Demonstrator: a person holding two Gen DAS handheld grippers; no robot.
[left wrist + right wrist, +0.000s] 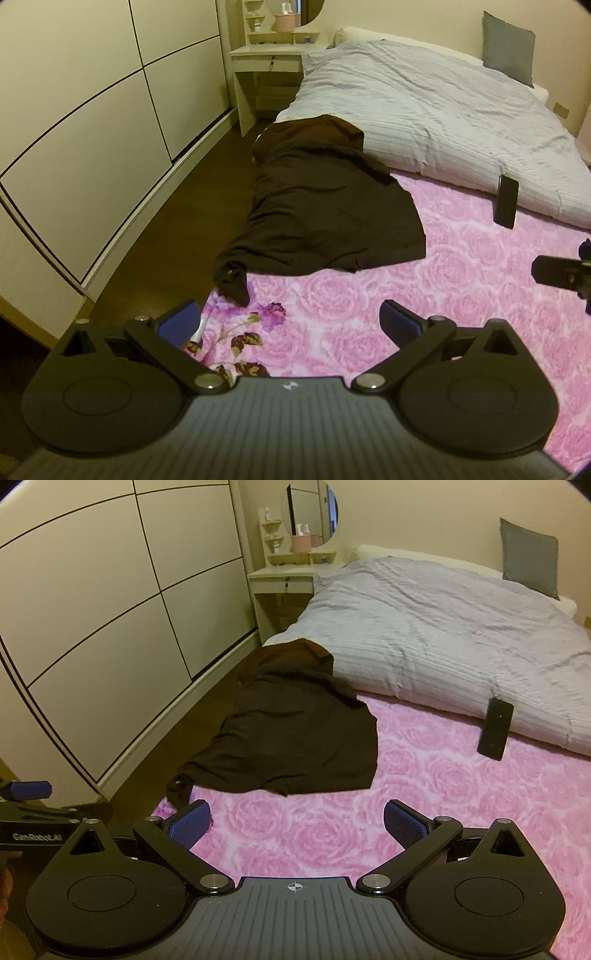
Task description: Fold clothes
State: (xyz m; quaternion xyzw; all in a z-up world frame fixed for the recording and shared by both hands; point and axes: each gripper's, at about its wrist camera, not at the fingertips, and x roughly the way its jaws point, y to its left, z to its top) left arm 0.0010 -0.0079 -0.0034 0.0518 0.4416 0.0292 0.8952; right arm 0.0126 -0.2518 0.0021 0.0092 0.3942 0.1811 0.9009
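Note:
A dark brown garment (325, 214) lies spread on the pink rose-patterned blanket (424, 295) along the bed's left edge, one corner drooping over the side. Its far end reaches the grey duvet. My left gripper (290, 319) hovers open above the blanket, short of the garment's near hem, nothing between its blue pads. In the right wrist view the same garment (295, 738) lies ahead and slightly left. My right gripper (297, 823) is open too and holds nothing, just short of the hem. The left gripper's finger (29, 790) shows at the left edge.
A black phone (506, 201) leans against the rumpled grey duvet (424, 99) at the right. A grey cushion (530, 561) stands by the wall. White wardrobe doors (92, 129) line the left, with dark floor between. A small dressing table (288, 579) stands at the bedhead.

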